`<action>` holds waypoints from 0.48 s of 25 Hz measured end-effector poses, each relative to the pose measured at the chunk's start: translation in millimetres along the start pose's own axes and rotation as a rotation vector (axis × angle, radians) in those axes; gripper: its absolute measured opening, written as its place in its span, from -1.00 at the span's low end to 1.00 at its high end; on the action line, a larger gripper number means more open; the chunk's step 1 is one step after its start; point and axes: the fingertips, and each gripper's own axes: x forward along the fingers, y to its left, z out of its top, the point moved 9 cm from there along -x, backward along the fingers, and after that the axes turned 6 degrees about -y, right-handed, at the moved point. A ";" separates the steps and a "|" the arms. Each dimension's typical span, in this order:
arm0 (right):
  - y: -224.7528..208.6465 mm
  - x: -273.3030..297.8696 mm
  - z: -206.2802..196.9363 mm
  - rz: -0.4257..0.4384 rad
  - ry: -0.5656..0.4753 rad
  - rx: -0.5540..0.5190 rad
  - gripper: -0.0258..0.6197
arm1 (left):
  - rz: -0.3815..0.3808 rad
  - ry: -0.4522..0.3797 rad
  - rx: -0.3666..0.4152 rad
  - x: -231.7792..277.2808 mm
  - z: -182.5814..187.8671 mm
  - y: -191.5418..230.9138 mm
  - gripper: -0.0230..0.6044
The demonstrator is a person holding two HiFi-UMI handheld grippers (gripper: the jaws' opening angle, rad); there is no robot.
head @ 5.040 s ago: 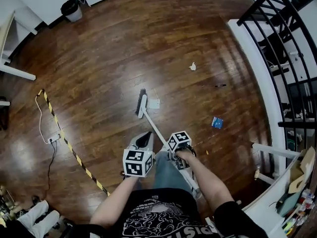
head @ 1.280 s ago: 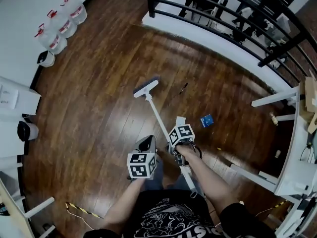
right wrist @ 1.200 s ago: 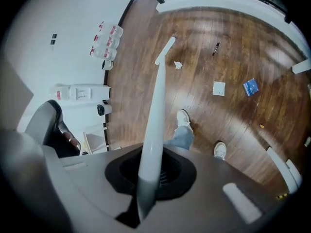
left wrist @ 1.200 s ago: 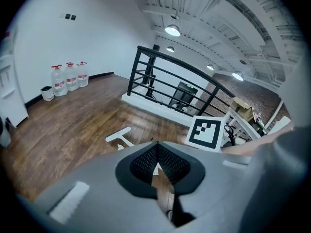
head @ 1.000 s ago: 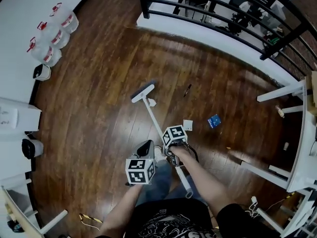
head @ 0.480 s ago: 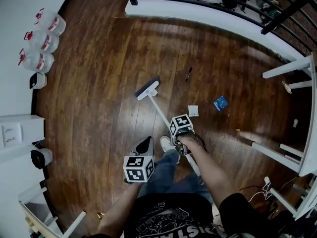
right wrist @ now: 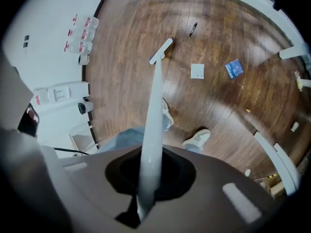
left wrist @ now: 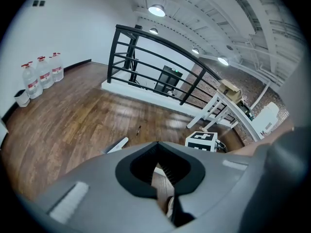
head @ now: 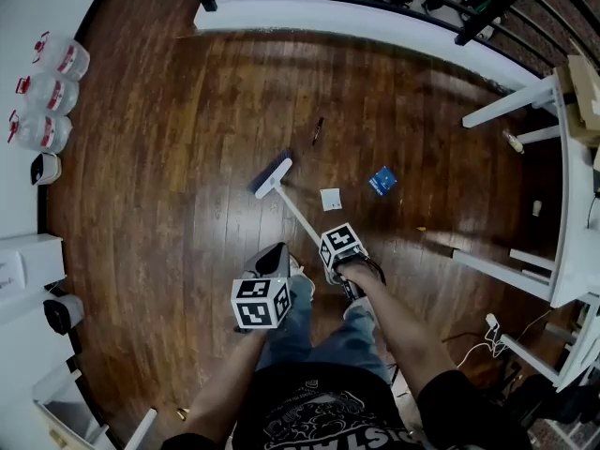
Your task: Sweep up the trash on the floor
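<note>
Since the right claw (right wrist: 147, 178) is clamped on the broom handle (head: 300, 216), everything turns on where that handle points. In the head view it slants from the frame's centre up and to the left, ending at the broom head (head: 273, 173) on the floor (head: 169, 204). The white paper square (head: 330, 199) lies just right of the handle, with the blue packet (head: 382, 180) further right and the dark pen (head: 318, 129) above, towards upper centre. All three sit right of the bristles, so the head probably has to swing rightwards past them. The left claw (left wrist: 160, 178), jaws together on nothing, hangs at lower left, off the broom.
</note>
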 end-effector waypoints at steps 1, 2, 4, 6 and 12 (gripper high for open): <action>-10.4 -2.1 -8.3 -0.020 0.004 -0.011 -0.88 | -0.004 0.001 -0.002 0.7 -3.9 -7.8 -0.91; -20.6 -5.0 -15.6 -0.036 0.006 -0.019 -0.89 | -0.008 0.001 -0.002 1.4 -7.2 -15.8 -0.91; -39.5 -12.8 -30.0 -0.061 0.008 -0.021 -0.88 | -0.019 0.005 0.000 3.1 -14.4 -32.6 -0.91; -56.7 -18.9 -47.7 -0.075 0.013 -0.011 -0.89 | -0.031 0.013 0.002 3.8 -24.0 -50.6 -0.91; -98.4 -30.6 -93.2 -0.087 0.016 0.034 -0.88 | -0.067 0.014 0.020 2.8 -39.9 -98.9 -0.91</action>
